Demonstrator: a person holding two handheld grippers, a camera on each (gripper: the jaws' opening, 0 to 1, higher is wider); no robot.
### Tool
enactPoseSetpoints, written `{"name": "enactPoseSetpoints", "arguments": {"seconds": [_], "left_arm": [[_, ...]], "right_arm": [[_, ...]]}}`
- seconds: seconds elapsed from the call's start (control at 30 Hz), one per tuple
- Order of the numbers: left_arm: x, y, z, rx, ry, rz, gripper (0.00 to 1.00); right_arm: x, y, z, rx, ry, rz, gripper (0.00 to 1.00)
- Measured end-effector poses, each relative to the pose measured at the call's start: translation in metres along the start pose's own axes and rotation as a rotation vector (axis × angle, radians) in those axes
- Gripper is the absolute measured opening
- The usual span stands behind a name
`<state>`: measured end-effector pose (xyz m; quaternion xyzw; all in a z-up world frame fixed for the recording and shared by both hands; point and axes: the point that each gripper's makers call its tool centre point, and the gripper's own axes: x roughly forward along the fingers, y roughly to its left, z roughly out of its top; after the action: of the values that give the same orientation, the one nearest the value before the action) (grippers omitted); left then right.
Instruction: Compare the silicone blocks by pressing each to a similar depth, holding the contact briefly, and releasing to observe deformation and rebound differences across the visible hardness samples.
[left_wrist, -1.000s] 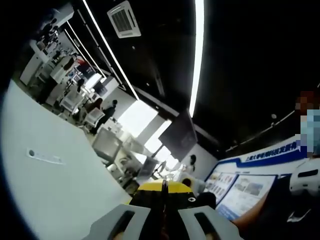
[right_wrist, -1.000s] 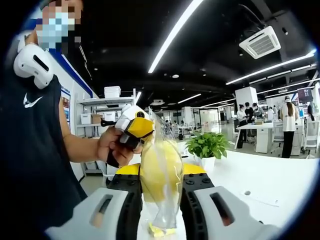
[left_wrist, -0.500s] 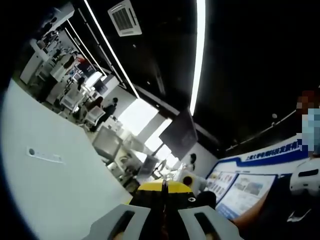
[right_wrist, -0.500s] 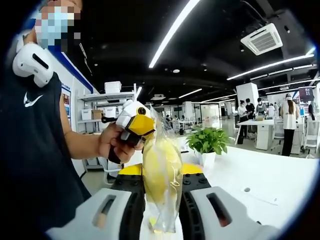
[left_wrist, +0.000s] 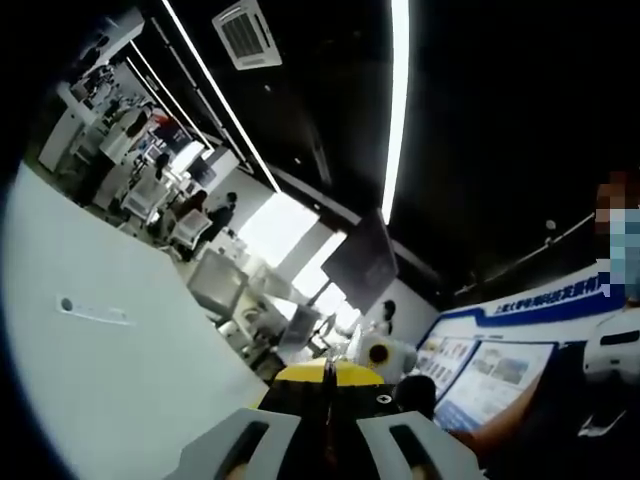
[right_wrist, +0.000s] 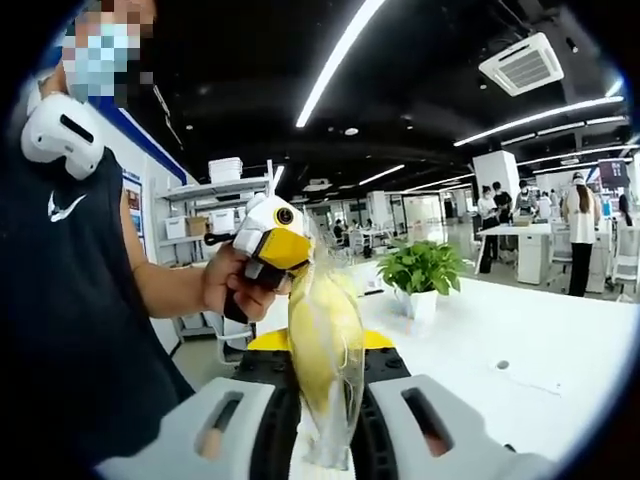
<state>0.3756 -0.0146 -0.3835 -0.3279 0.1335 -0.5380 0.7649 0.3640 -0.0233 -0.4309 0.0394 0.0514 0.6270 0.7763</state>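
Right gripper (right_wrist: 327, 440) clamps bagged yellow block (right_wrist: 325, 350) upright; left gripper (left_wrist: 327, 450) jaws pressed together.

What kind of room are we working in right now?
Most likely a large open-plan office or lab: long white tables, strip lights on a dark ceiling, storage shelves, a potted plant, and people standing at desks farther back.

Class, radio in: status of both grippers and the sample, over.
Right gripper shut on yellow bagged item, raised above white table. Left gripper shut, nothing visible between its jaws. Potted plant behind, clear.
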Motion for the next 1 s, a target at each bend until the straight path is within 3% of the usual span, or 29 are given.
{"name": "enactPoseSetpoints", "arguments": {"seconds": [0.2,1.0], "left_arm": [[0.0,0.0,-0.001,0.004,0.009,0.002,0.0],[-0.002,-0.004,-0.016,0.023,0.048,0.019,0.0]], "right_arm": [[-0.001,0.0,-0.001,0.039,0.017,0.001,0.06],[-0.008,0.011,-0.01,0.039,0.049,-0.02,0.03]]}}
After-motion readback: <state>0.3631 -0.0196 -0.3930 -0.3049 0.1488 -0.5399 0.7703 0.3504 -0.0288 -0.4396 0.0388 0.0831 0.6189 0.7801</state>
